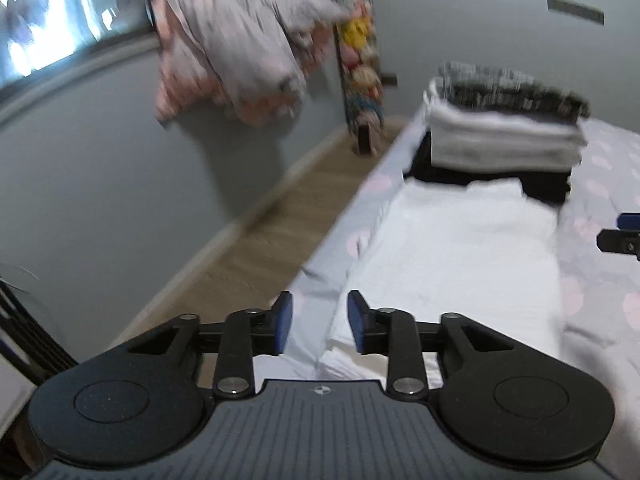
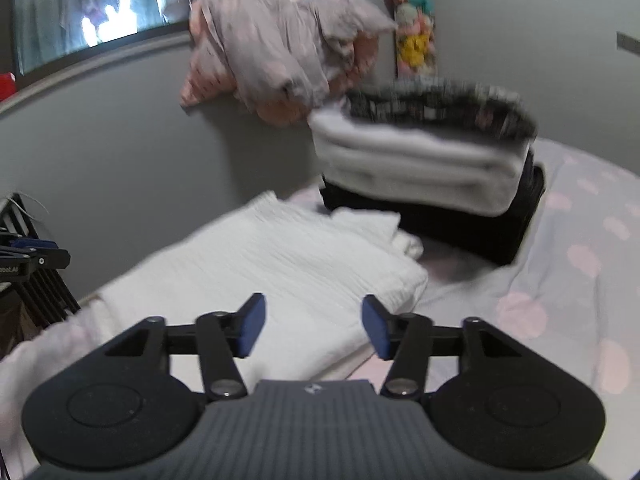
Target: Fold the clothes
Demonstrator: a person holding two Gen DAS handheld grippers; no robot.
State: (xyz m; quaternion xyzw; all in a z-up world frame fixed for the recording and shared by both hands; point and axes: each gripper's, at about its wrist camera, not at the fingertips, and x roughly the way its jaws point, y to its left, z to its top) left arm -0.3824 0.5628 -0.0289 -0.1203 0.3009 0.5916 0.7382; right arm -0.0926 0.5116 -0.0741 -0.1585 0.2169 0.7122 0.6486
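Jaws of both the left gripper (image 1: 319, 326) and right gripper (image 2: 313, 326) stand apart, empty, above the folded white garment (image 2: 288, 276) at lower centre on the bed (image 2: 568, 264).

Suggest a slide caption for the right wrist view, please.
Open right gripper above a folded white garment, folded stack behind it.

Open bedsheet (image 2: 568, 248) to the right of the folded white garment (image 2: 280, 272), free for a pass. Ahead, blocked by a stack of folded clothes (image 2: 424, 168) just beyond the garment's far edge. Bare floor strip (image 1: 256, 236) between bed and grey wall (image 1: 100, 184), narrow but clear. At its far end, a hanging toy organiser (image 1: 360, 56). Higher up on the wall, a bunched grey-pink bundle (image 1: 240, 48). Dark rack (image 2: 28, 264) crowding the near left side.
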